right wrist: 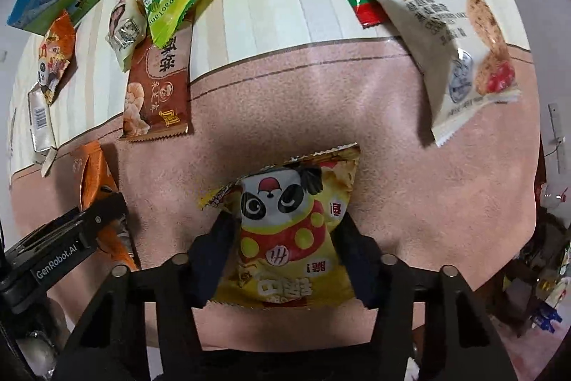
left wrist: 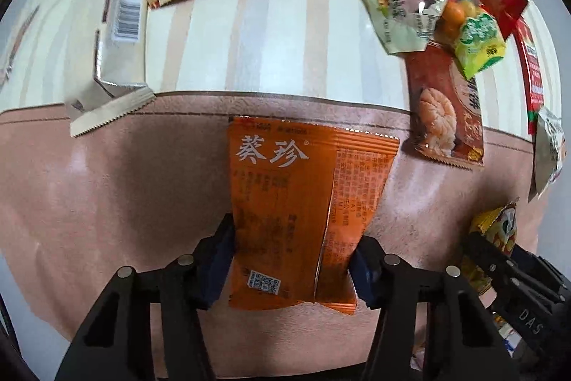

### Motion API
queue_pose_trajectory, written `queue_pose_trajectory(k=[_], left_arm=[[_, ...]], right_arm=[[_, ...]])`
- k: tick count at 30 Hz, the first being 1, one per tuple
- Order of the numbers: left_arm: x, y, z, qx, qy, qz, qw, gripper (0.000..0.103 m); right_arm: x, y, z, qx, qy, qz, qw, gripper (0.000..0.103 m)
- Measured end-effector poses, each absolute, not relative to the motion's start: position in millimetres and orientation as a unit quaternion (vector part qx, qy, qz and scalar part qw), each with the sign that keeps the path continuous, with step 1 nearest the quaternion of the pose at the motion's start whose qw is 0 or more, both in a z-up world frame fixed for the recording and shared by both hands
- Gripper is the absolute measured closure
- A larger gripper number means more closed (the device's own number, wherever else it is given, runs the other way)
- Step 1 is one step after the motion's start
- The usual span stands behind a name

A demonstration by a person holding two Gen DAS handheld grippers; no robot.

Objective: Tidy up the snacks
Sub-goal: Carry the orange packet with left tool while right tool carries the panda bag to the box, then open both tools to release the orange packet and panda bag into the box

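Pink worktop (left wrist: 89,184) lies under both your packets: left tongs (left wrist: 291,259) pinch the orange 葵珍 packet (left wrist: 303,202), right tongs (right wrist: 285,249) pinch the yellow panda bag (right wrist: 285,231); "GenRobot.AI" marks the neighbouring gripper.

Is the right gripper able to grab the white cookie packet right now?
Probably not yet. The right gripper is already shut on the yellow panda packet, so its jaws are full. The white cookie packet lies ahead and to the right on the table with nothing on top of it, reachable once the panda packet is released.
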State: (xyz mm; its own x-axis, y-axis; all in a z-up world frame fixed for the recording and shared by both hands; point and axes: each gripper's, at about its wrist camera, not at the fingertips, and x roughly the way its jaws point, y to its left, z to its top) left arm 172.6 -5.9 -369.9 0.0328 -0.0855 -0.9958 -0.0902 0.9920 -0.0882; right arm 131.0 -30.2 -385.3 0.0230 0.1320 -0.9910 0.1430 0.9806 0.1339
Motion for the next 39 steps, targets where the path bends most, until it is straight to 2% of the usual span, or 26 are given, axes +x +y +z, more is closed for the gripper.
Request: queue_pose_trajectory(k=[9,13,19,25,27,31,39], left_arm=[[156,-10,-311,-0.089,0.666,-0.02,0.741,0.05],[166,-6,-264,-0.124,0.64,-0.033,0.757,0.05],[222,19,-190,-0.146,0.593,-0.055,0.79,0.05],[297,32,-125,-0.116,0.556,-0.047,0.822,0.05],[320,40,-119,-0.105,0.559,-0.039,0.822,0.05],[377,49,-144,-0.109,0.595,-0.03,0.795,0.05],[440,54,-221,-0.107,0.672,-0.019,0.733,0.05]], right_arm=[[124,-51,-345,0.176,0.676,0.01,0.715,0.051],[134,-51,-308,0.211,0.654,0.041,0.726,0.052],[193,-52,-218,0.232,0.585,0.106,0.77,0.052],[279,-39,-144,0.186,0.529,0.125,0.818,0.052],[315,-30,-136,0.173,0.528,0.126,0.822,0.052],[368,-13,-145,0.142,0.539,0.118,0.822,0.052],[428,14,-220,0.104,0.594,0.099,0.792,0.052]])
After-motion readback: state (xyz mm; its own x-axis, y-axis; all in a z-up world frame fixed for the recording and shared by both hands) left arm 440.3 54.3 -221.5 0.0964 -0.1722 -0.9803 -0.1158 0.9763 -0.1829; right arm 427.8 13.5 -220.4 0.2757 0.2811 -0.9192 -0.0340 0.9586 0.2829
